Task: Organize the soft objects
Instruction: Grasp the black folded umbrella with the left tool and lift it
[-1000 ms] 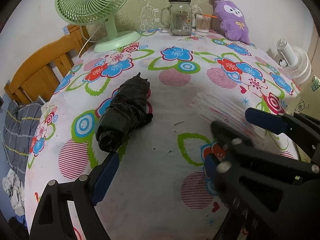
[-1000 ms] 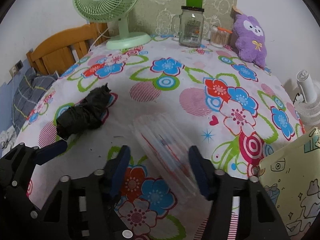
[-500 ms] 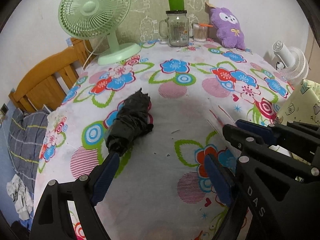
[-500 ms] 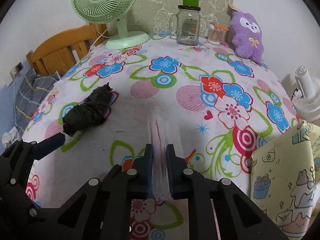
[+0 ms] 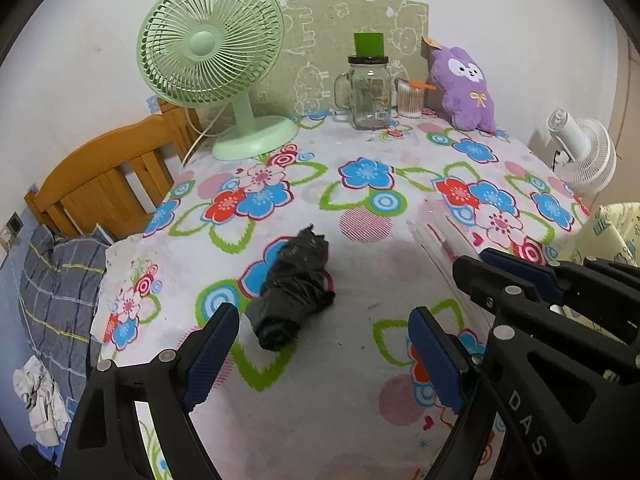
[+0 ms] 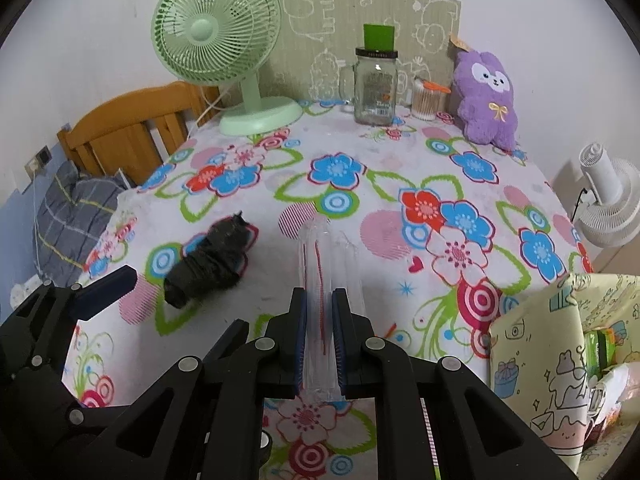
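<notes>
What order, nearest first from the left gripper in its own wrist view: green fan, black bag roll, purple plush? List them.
From the left gripper:
1. Black bag roll, just ahead between the fingers, slightly left.
2. Green fan, far left near the wall.
3. Purple plush, far right against the wall.

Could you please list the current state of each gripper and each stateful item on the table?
Right gripper: shut on the clear plastic roll.
Left gripper: open, empty.
Black bag roll: rolled up, lying on the tablecloth.
Green fan: upright.
Glass jar: upright, lidded.
</notes>
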Motion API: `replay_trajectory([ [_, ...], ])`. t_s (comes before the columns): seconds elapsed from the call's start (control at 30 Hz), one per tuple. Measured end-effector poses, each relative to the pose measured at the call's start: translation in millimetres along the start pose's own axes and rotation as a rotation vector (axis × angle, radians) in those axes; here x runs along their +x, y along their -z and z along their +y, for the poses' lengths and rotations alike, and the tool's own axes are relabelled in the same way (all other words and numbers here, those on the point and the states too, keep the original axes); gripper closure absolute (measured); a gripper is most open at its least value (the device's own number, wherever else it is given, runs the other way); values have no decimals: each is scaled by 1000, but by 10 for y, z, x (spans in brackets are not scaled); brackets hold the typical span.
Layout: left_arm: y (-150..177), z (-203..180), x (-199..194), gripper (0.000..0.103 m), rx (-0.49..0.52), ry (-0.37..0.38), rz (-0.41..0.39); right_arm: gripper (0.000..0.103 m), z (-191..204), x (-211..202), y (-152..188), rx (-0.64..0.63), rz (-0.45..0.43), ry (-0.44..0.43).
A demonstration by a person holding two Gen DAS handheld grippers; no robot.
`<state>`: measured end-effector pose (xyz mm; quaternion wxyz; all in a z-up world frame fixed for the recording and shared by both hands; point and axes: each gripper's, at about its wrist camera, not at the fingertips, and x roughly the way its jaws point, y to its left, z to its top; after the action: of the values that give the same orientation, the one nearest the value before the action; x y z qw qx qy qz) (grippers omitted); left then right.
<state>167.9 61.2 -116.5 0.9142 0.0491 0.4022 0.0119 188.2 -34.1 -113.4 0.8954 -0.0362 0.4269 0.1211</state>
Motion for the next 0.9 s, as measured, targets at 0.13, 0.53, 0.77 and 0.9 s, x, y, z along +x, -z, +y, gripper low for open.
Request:
replay_trajectory([
  [0.13,-58,59,45,16,2,-8,-8,88,38,24,-65,12,-9,-3],
  [0.53,-145,170,374,16,6,1,30,88,87,301,-173,45,16,6],
  [0.77,-126,176,557,26,-2,12,62,88,65,472,-168,65,46,13],
  [0.9,-115,192,640,32,-6,10,80,88,63,561,-157,70,65,13],
])
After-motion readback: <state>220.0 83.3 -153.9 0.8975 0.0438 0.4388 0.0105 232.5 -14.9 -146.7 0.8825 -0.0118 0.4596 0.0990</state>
